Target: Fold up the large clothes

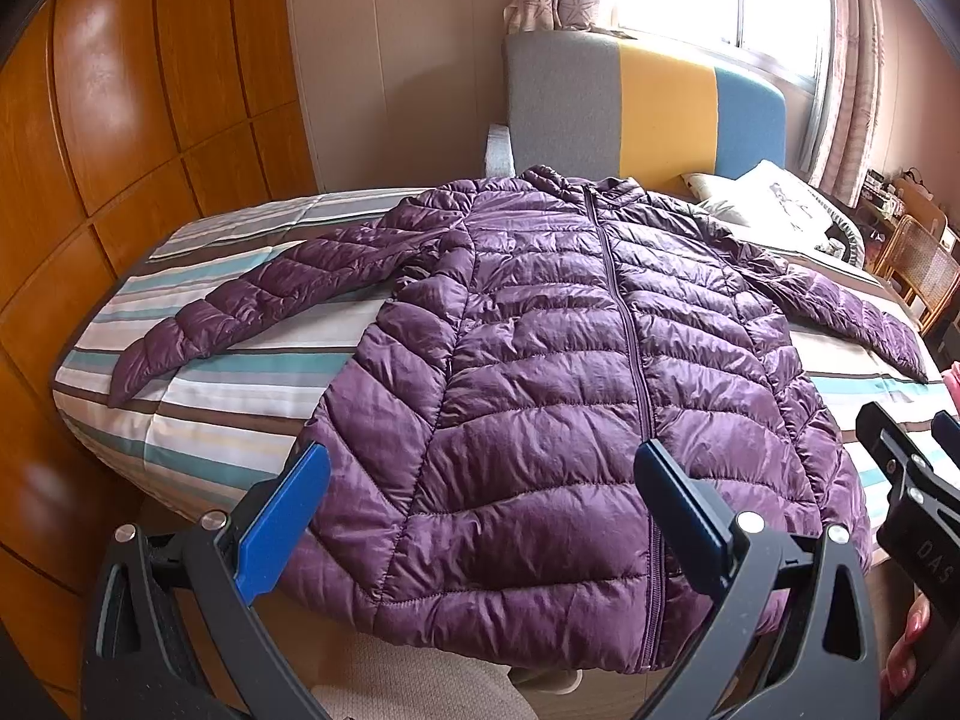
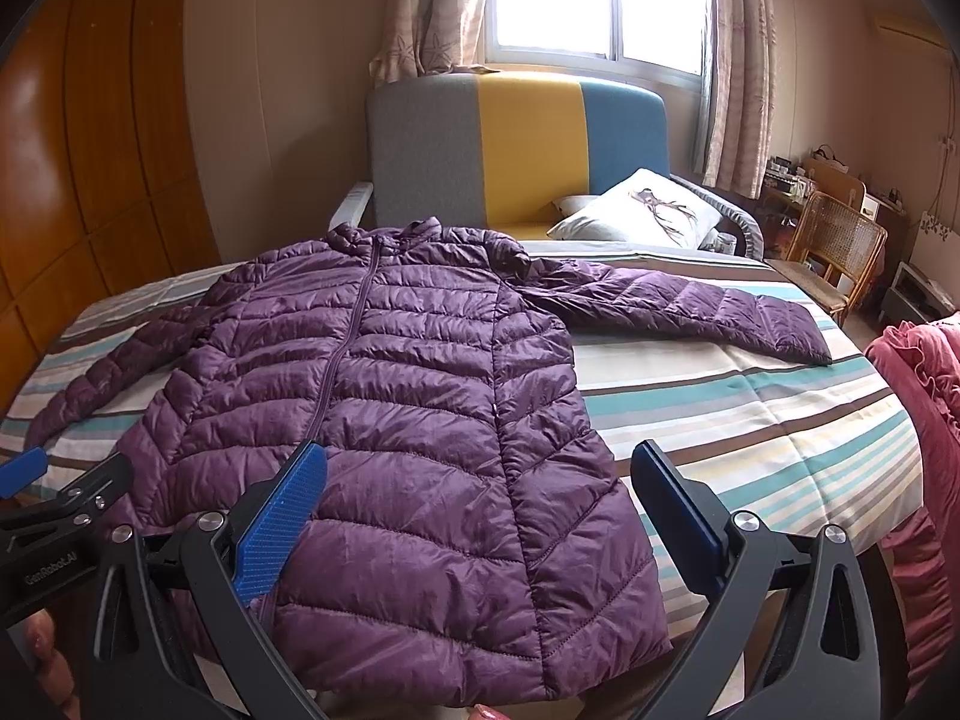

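A purple quilted puffer jacket lies flat and zipped, front up, on the striped bed, sleeves spread to both sides, hem hanging over the near edge. It also shows in the right wrist view. My left gripper is open and empty above the jacket's hem, left of the zipper. My right gripper is open and empty above the hem's right part; its body shows in the left wrist view. The left gripper's fingertip shows at the left edge of the right wrist view.
A grey, yellow and blue headboard and a white pillow are at the far end of the bed. A wooden wardrobe stands on the left. A pink blanket and a cane chair are on the right.
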Tool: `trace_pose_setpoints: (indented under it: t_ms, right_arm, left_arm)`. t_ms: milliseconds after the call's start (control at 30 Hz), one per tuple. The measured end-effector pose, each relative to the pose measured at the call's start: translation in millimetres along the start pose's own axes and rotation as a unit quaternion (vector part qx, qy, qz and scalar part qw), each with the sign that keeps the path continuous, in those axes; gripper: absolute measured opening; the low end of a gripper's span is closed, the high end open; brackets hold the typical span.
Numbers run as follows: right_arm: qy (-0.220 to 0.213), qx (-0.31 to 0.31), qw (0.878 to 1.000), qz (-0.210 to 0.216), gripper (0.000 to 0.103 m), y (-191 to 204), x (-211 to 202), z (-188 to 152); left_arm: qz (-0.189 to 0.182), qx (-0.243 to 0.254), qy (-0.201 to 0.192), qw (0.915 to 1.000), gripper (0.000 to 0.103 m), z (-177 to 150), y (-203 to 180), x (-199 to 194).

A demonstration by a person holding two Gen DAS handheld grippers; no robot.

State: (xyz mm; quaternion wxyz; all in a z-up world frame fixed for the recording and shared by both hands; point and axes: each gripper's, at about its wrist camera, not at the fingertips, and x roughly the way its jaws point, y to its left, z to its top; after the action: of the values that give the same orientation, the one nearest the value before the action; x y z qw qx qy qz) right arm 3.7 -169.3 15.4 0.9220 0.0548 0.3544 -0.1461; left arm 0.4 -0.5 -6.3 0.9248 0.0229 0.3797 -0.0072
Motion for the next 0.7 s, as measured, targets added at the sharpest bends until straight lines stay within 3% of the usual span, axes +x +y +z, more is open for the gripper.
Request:
trace_pose_setpoints:
  t_ms: [700]
  right_arm:
    - [0.0,-0.001,1.0,0.001,0.1,0.4,0.0,-2.9]
  left_arm:
    - [0.001,0.003,0.007,1.0,0.101,-1.7,-2.2,5.2]
